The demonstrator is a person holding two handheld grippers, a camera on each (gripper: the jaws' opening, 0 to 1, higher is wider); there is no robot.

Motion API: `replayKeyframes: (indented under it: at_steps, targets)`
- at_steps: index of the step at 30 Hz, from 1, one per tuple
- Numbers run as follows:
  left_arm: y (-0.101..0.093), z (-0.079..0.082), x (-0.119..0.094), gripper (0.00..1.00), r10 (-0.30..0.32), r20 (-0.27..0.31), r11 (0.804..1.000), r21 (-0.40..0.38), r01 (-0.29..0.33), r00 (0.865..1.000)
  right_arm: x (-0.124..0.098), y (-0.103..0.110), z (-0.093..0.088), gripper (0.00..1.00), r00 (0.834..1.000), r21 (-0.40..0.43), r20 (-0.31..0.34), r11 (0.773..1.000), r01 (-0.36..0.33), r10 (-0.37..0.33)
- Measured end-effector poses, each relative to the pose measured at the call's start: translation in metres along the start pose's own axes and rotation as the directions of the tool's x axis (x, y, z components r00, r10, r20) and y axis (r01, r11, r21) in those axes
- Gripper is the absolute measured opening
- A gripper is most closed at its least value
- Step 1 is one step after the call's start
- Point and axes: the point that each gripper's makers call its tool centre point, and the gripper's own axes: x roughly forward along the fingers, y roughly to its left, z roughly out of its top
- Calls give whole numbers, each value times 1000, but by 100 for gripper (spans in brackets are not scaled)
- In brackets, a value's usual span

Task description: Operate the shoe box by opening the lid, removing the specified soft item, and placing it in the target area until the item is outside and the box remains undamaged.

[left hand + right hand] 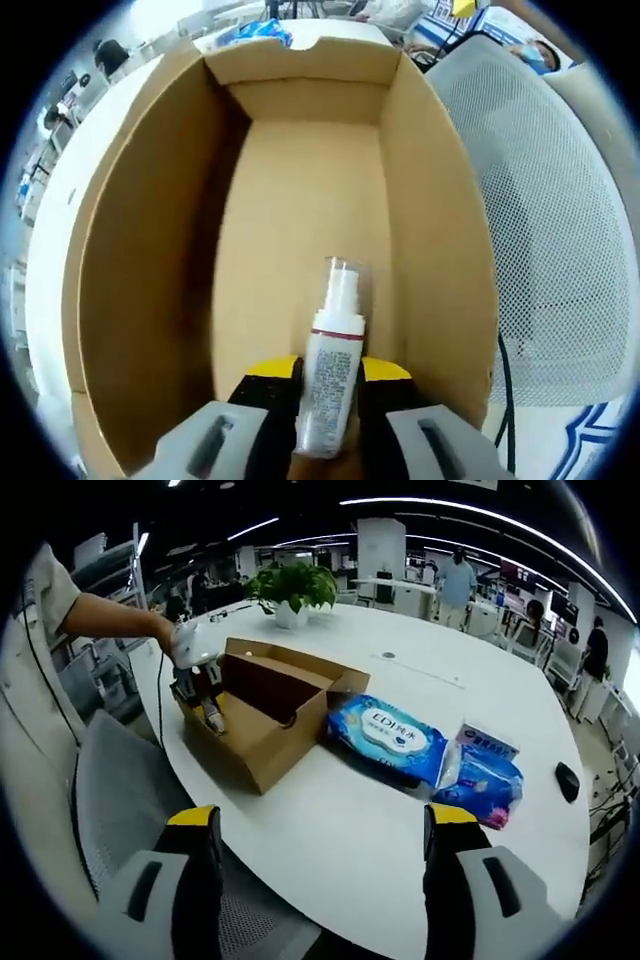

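Note:
The brown shoe box [150,230] stands open, and I look down into it past the left gripper [330,372]. Its black, yellow-tipped jaws are shut on a white spray bottle [335,350] with a clear cap, held just above the box floor. In the right gripper view the same box [270,735] sits near the table's edge with its lid flap [345,680] folded back. A person's hand [165,632] holds the left gripper [200,695] inside it. The right gripper [325,830] hangs open over the table's near edge, well away from the box, holding nothing.
A blue wet-wipes pack [385,735] and a blue tissue pack [480,775] lie to the right of the box on the white round table [330,820]. A potted plant [295,585] stands behind. A grey mesh chair [540,220] is beside the box. A black mouse [568,780] lies far right.

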Motion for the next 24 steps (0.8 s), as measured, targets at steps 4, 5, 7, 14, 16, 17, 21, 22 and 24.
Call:
replayKeyframes:
  at_steps: [4, 5, 7, 14, 16, 17, 21, 22, 24]
  targets:
    - [1, 4, -2, 20, 23, 11, 1000, -3, -23, 1000, 2, 3, 5, 76, 999, 23, 40, 1000, -14, 13]
    - [1, 5, -3, 20, 27, 11, 1000, -6, -27, 1000, 3, 4, 5, 76, 999, 26, 42, 1000, -17, 16]
    - [3, 6, -4, 20, 36, 11, 999, -15, -36, 999, 5, 6, 5, 76, 999, 26, 44, 999, -22, 21]
    - [11, 20, -16, 20, 103, 59, 994, -49, -101, 993, 7, 11, 14, 75, 997, 11, 72, 999, -44, 43]
    - [12, 24, -20, 20, 122, 73, 992, -50, -119, 990, 7, 12, 18, 74, 996, 0, 82, 999, -48, 48]
    - [11, 27, -23, 20, 127, 85, 991, -56, -123, 988, 8, 12, 20, 73, 995, -6, 84, 999, -51, 51]
    - [8, 40, -34, 20, 150, 118, 987, -69, -143, 982, 8, 18, 29, 69, 991, -41, 110, 996, -75, 79]
    - [7, 44, -37, 20, 155, 120, 987, -65, -148, 981, 8, 19, 32, 67, 989, -52, 115, 995, -83, 88]
    - [4, 50, -42, 20, 162, 125, 986, -62, -155, 979, 11, 22, 36, 65, 987, -64, 122, 993, -97, 104]
